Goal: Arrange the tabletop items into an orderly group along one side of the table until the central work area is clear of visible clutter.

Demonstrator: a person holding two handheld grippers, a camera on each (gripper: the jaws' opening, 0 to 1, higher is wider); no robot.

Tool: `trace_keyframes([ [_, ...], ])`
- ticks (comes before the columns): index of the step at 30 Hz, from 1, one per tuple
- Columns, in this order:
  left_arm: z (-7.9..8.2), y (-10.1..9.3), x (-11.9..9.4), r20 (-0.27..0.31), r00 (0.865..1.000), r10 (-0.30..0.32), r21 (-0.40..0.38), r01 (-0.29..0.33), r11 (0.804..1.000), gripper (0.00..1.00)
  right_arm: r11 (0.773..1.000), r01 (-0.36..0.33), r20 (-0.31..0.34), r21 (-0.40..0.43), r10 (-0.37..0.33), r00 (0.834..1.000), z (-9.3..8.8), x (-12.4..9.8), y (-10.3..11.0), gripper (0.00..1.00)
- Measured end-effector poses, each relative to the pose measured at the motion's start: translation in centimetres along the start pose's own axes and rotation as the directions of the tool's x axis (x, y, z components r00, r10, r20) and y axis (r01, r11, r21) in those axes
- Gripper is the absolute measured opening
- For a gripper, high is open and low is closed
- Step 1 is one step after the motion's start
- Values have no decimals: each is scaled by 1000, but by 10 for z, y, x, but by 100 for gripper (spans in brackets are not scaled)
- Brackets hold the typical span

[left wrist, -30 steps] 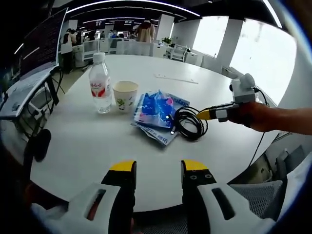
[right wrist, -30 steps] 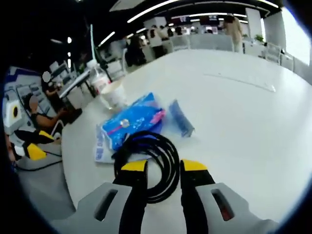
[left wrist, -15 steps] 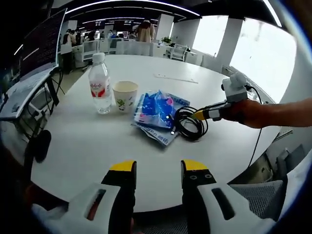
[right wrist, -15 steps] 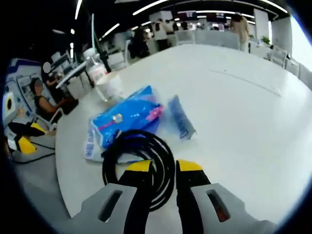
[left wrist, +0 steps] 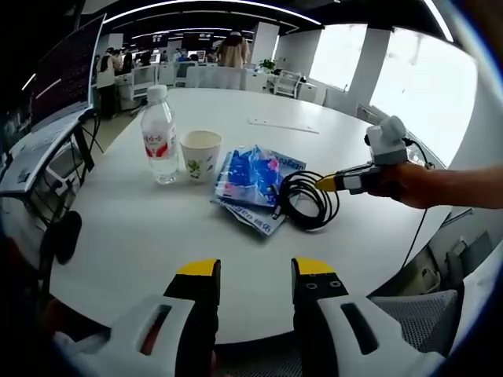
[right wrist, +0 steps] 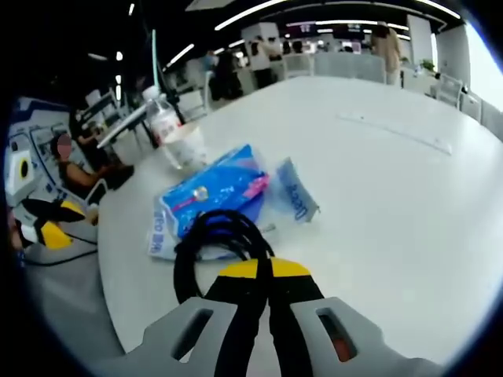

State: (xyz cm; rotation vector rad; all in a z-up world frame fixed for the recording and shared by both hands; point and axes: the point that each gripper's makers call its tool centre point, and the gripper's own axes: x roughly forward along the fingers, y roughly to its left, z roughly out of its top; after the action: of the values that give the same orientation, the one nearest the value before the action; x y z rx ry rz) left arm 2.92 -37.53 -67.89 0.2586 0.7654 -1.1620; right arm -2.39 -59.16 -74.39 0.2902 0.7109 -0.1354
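The right gripper [right wrist: 264,271] looks pinched on the coiled black cable [right wrist: 206,245], just beside the blue packet [right wrist: 216,192]; limp coils may sag, so gather several loops; left gripper [left wrist: 255,271] stands apart.

one bottle [left wrist: 159,133], one cup [left wrist: 200,154], one cable [left wrist: 306,199]

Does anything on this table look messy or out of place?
Yes. The blue packets lie in a loose, crooked pile, overlapping at different angles, with a black cable coiled against their edge. The right tongs are shut on the cable. The bottle and paper cup stand upright, side by side.
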Motion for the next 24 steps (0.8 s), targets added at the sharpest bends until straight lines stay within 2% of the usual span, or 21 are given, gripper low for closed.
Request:
trace_keyframes([
  [7,0,-1,-1,-1,1000,-1,13,1,1000,34,1000,11,42,-2,-11,999,4,-18,5,0],
  [14,-1,-2,-1,-1,1000,-1,10,1,1000,34,999,34,56,-24,-32,998,0,-33,10,0],
  [24,-2,-4,0,-5,1000,-5,15,5,1000,35,995,103,88,1,-103,991,-16,-63,-4,0],
])
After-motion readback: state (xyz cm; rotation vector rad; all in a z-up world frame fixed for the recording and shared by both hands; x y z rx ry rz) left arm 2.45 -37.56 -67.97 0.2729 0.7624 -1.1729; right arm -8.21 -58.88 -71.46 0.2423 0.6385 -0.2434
